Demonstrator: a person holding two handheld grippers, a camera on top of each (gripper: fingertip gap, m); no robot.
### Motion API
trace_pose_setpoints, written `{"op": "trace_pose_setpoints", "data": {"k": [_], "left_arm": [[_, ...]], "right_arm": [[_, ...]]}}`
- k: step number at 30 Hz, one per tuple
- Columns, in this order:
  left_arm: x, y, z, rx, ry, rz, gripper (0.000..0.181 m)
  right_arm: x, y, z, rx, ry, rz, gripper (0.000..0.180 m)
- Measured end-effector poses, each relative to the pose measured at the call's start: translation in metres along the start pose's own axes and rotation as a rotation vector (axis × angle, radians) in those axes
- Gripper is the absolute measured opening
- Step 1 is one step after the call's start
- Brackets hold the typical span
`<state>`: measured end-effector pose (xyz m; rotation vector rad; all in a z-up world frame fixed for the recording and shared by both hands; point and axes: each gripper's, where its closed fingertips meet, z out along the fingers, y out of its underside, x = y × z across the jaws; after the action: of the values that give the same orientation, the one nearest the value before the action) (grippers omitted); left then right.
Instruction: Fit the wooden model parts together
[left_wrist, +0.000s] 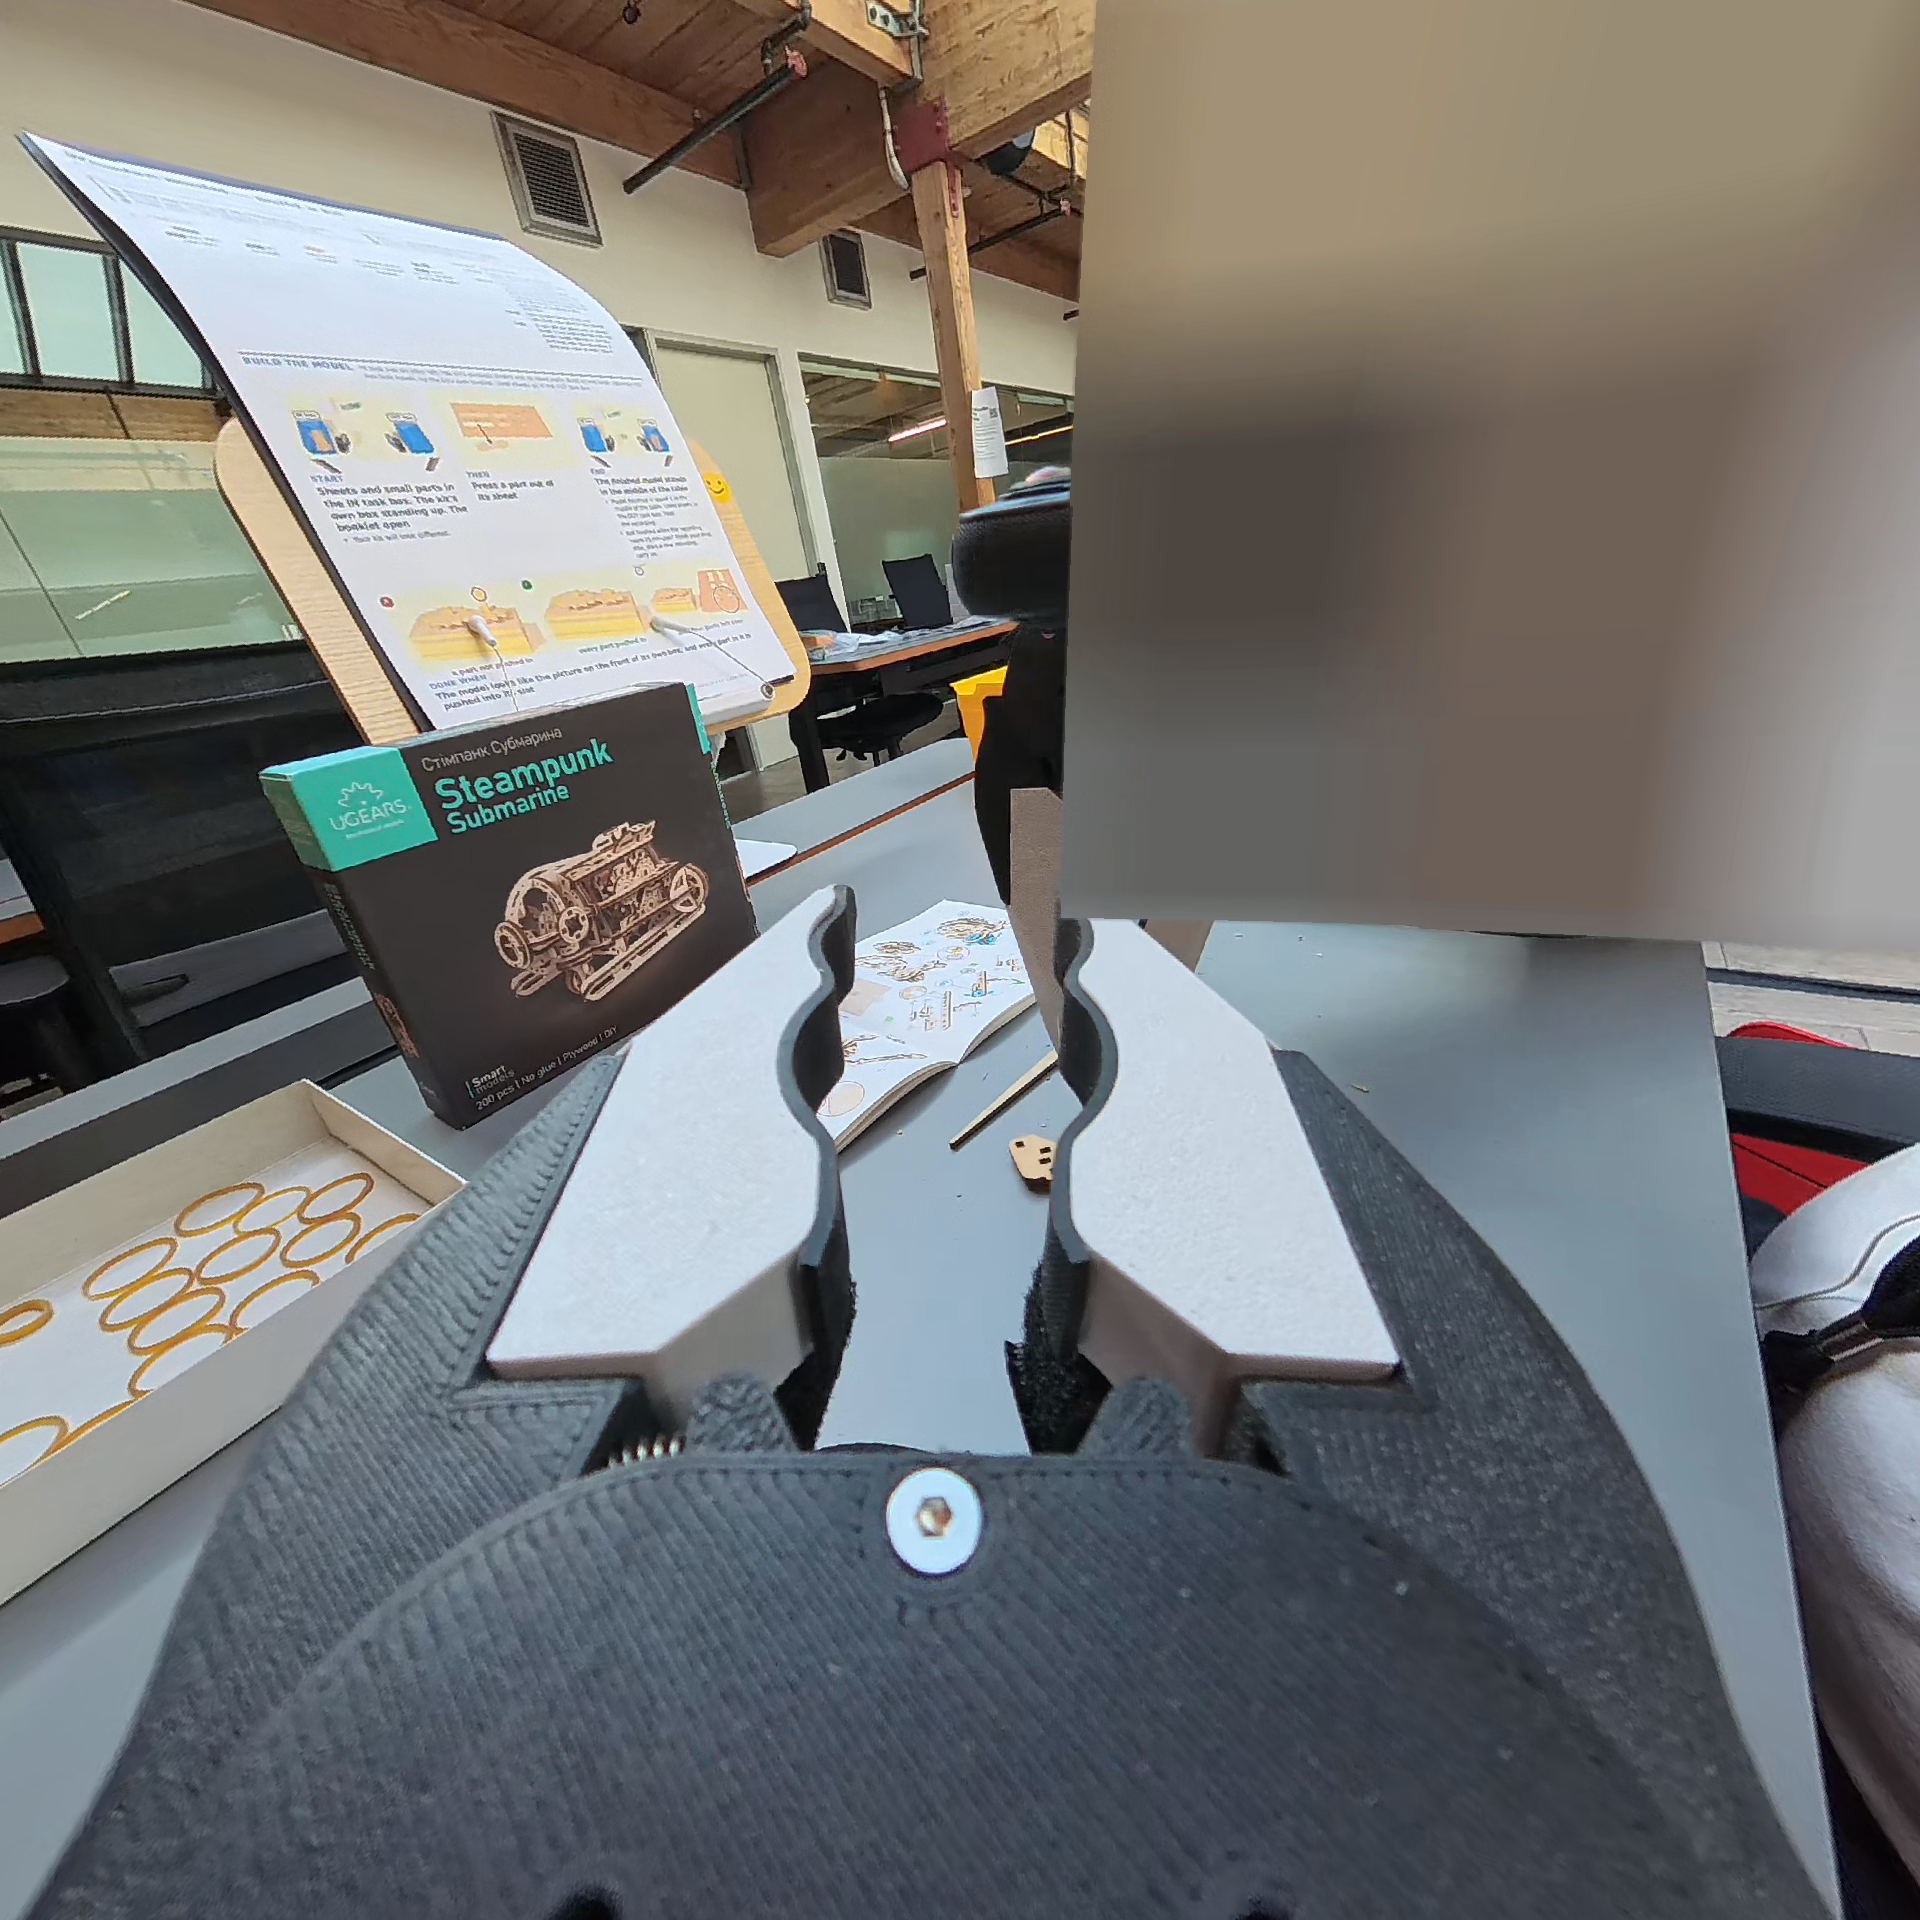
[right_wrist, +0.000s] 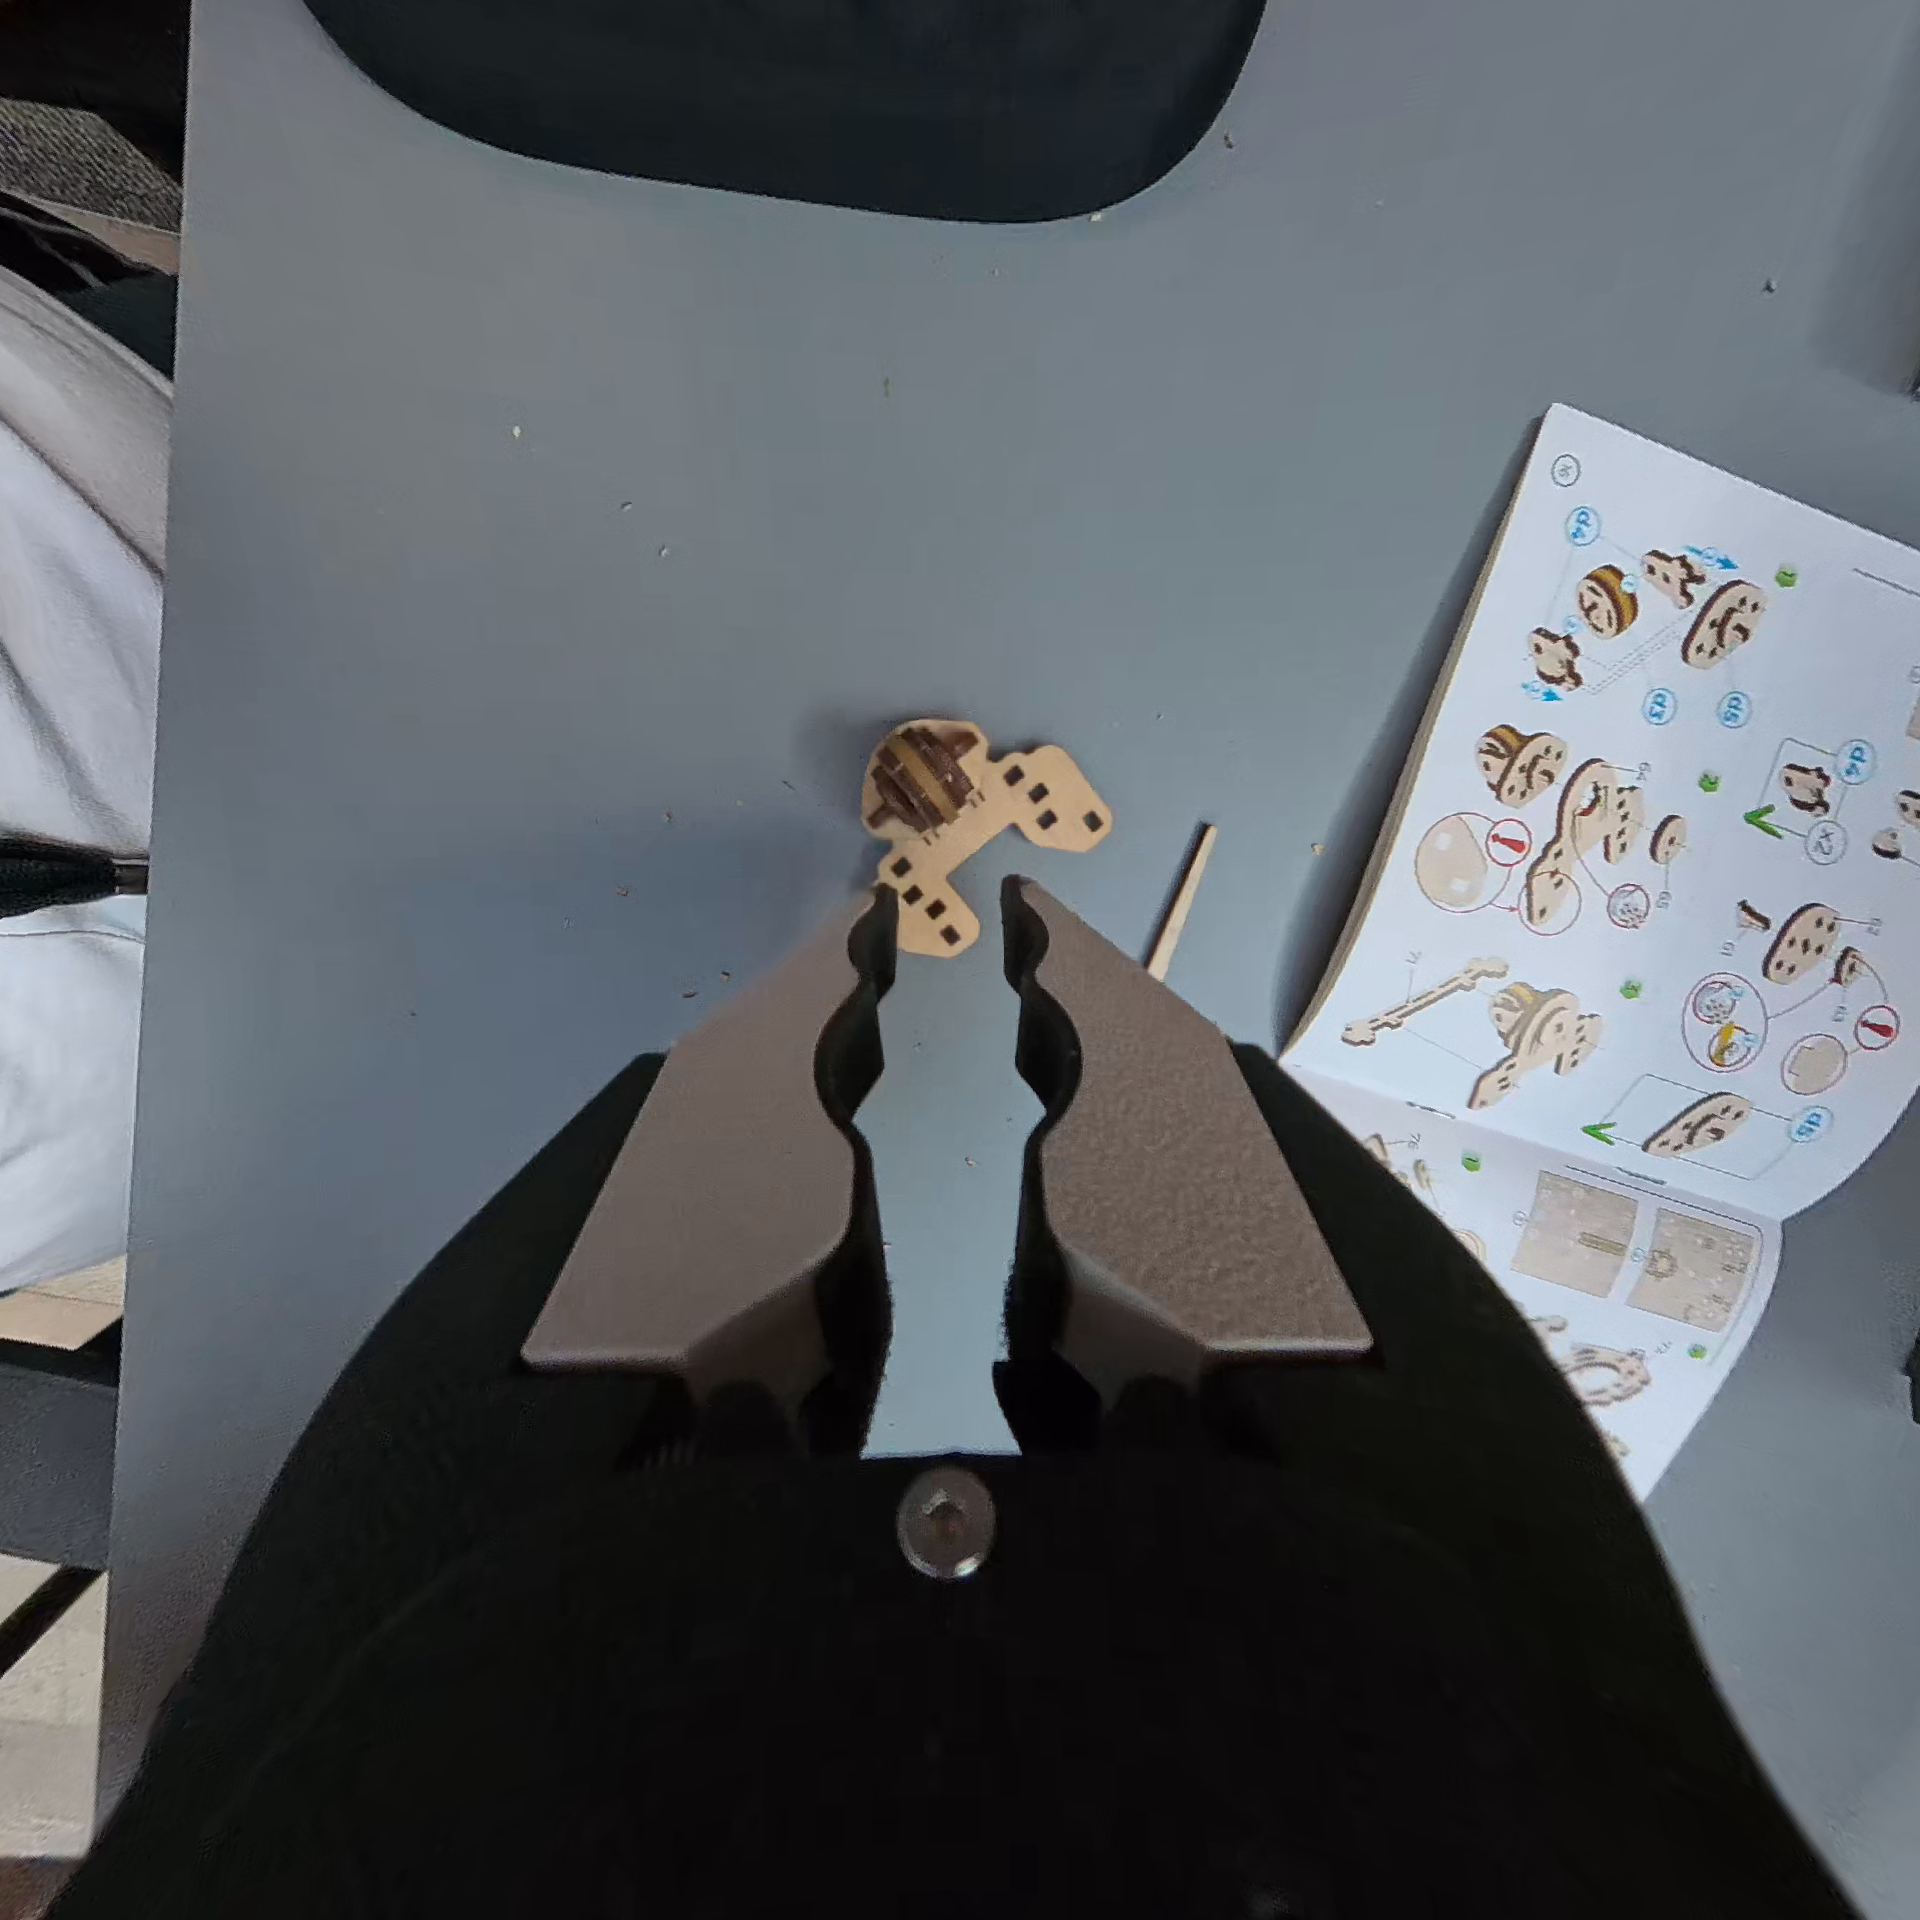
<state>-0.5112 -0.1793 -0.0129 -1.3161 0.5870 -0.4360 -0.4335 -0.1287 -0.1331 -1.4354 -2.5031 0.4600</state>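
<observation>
Right hand-held gripper (right_wrist: 943, 902) hanging over grey tabletop (right_wrist: 520, 623), jaws parted a moderate gap, gripping nothing. Wooden model part (right_wrist: 977, 821), a flat slotted plate bearing a dark ribbed hub, lying just beyond the fingertips at 12 o'clock, its lower lobe reaching between them; contact impossible to tell. Thin wooden stick (right_wrist: 1184, 899) at 1 o'clock, open instruction booklet (right_wrist: 1621, 831) at 3 o'clock. Left hand-held gripper (left_wrist: 956, 925) likewise parted and empty, kit box (left_wrist: 520, 894) upright at 10 o'clock, tray of rubber bands (left_wrist: 187, 1278) at 8 o'clock.
</observation>
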Motion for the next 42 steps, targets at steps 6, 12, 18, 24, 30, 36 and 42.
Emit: {"op": "trace_pose_setpoints", "data": {"k": [6, 12, 18, 24, 30, 36, 42], "left_arm": [[0.001, 0.002, 0.000, -0.005, 0.009, -0.004, 0.036], [0.001, 0.000, -0.002, 0.003, 0.008, -0.004, 0.036], [0.000, 0.000, -0.002, 0.003, 0.009, -0.009, 0.036], [0.001, 0.001, -0.002, 0.000, 0.010, -0.006, 0.036], [0.001, 0.002, -0.002, -0.004, 0.010, -0.008, 0.035], [0.007, 0.014, 0.005, -0.084, 0.026, 0.005, 0.035], [0.034, 0.040, 0.022, -0.250, 0.097, 0.073, 0.039]], "right_arm": [[-0.010, -0.002, 0.001, 0.032, -0.008, -0.028, 0.020], [-0.012, 0.000, 0.010, 0.007, -0.049, 0.062, 0.018], [-0.010, -0.001, 0.017, -0.017, -0.005, 0.134, 0.012], [-0.011, 0.003, 0.025, -0.033, -0.015, 0.127, 0.002], [-0.012, 0.004, 0.024, -0.007, -0.046, 0.150, 0.002], [-0.015, -0.005, 0.016, 0.082, -0.149, 0.282, 0.001], [-0.013, -0.029, -0.014, 0.318, -0.327, 0.481, 0.001]]}}
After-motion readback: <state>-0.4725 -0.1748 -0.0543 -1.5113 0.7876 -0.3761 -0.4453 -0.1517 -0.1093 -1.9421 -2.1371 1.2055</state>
